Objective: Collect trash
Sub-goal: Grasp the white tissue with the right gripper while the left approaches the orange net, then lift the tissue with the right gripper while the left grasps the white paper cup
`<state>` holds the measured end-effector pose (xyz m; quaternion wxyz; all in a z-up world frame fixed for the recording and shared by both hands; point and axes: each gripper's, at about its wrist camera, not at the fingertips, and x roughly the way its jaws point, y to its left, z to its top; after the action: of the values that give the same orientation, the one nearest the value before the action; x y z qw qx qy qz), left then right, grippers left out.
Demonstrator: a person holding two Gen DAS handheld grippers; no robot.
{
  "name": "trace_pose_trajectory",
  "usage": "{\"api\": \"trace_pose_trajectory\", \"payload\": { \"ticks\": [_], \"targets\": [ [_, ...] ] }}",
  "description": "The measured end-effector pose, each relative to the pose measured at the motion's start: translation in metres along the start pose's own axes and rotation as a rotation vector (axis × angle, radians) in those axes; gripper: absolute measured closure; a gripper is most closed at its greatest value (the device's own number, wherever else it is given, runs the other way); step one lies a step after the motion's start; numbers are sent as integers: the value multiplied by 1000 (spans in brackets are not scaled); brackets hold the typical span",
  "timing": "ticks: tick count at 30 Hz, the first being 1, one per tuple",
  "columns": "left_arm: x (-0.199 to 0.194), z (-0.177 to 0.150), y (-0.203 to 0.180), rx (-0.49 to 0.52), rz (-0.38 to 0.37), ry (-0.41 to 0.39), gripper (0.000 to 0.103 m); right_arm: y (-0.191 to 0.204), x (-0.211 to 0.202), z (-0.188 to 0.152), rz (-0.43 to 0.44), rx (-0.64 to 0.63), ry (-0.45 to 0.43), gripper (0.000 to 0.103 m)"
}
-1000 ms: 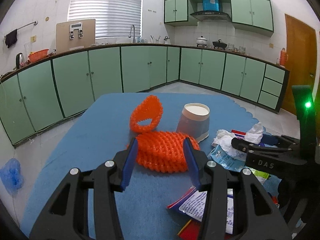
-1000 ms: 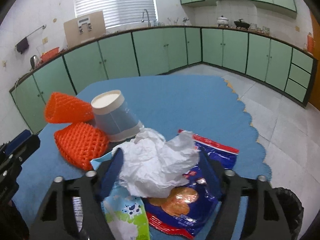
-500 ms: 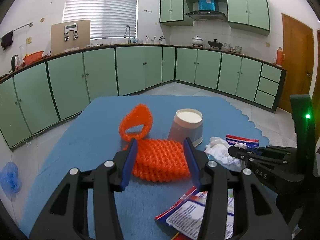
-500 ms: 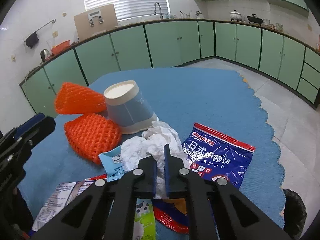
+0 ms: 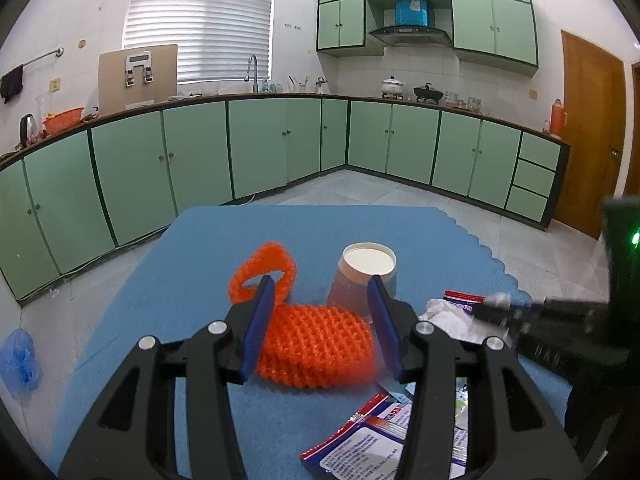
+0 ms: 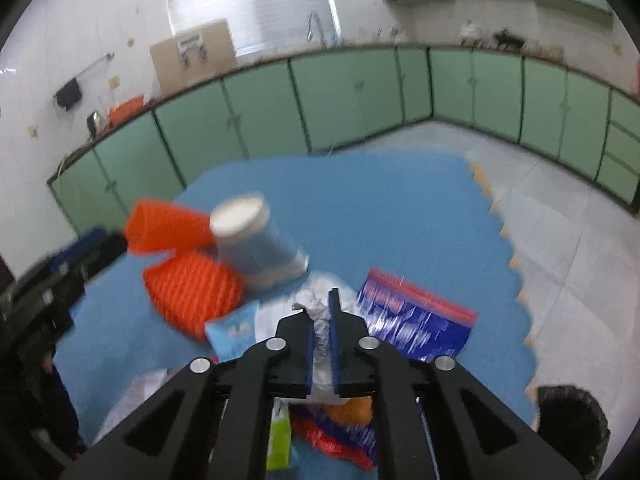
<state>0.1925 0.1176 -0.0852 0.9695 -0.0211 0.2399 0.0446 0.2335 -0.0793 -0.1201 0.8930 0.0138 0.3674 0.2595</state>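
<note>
The crumpled white tissue (image 6: 320,330) sits right between the two blue fingers of the right claw (image 6: 320,344), which are pressed on it and pinch it. More of the tissue hangs under the claw, over the pile of trash on the blue bench (image 6: 380,200). Just to the right of this claw lies a blue and red snack bag (image 6: 416,316). Just to its left is a light blue wrapper (image 6: 234,328), and below it a green wrapper (image 6: 280,440). Ahead and to the left, a paper cup (image 6: 256,244) stands upside down, touching two pieces of orange foam net (image 6: 192,292). A black trash bag (image 6: 572,424) shows low on the right, past the bench edge. The left claw (image 5: 320,328) is spread wide with nothing in it. One orange net lies between and just past its fingers; I cannot tell if they touch it. The cup stands just beyond its right finger, and a printed wrapper (image 5: 360,448) lies under that side.
</note>
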Motion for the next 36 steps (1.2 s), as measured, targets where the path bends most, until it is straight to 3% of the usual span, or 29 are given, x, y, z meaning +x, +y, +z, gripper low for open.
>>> {"api": "trace_pose_trajectory", "payload": {
  "ticks": [1, 3, 6, 9, 11, 13, 14, 16, 17, 21, 30, 36],
  "targets": [
    [0, -1, 0, 1, 0, 1, 56, 2, 1, -3, 6, -2, 5, 84],
    [1, -3, -1, 2, 1, 5, 56, 4, 1, -7, -5, -6, 0, 55],
    [2, -5, -2, 3, 2, 11, 56, 5, 2, -8, -13, -6, 6, 39],
    [2, -5, -1, -1, 5, 14, 56, 3, 11, -11, -12, 1, 51, 29],
    [3, -5, 0, -3, 8, 17, 56, 1, 15, -12, -1, 14, 70, 29],
    [3, -6, 1, -5, 11, 19, 56, 2, 18, -15, 1, 9, 81, 33],
    [4, -6, 1, -5, 12, 21, 56, 3, 19, -15, 11, 1, 85, 44],
    [4, -7, 2, -4, 13, 23, 56, 2, 17, -15, 38, 10, 78, 54],
    [4, -7, 2, -4, 13, 23, 56, 3, 15, -14, 49, 8, 71, 65],
    [5, -7, 2, -5, 11, 23, 56, 4, 4, -9, 43, -11, 21, 87],
    [15, 4, -10, 7, -30, 31, 55, -5, -18, 19, 26, 17, -88, 93],
    [32, 15, -22, 9, -67, 51, 46, -11, -13, 33, 7, 15, -98, 93]
  ]
}}
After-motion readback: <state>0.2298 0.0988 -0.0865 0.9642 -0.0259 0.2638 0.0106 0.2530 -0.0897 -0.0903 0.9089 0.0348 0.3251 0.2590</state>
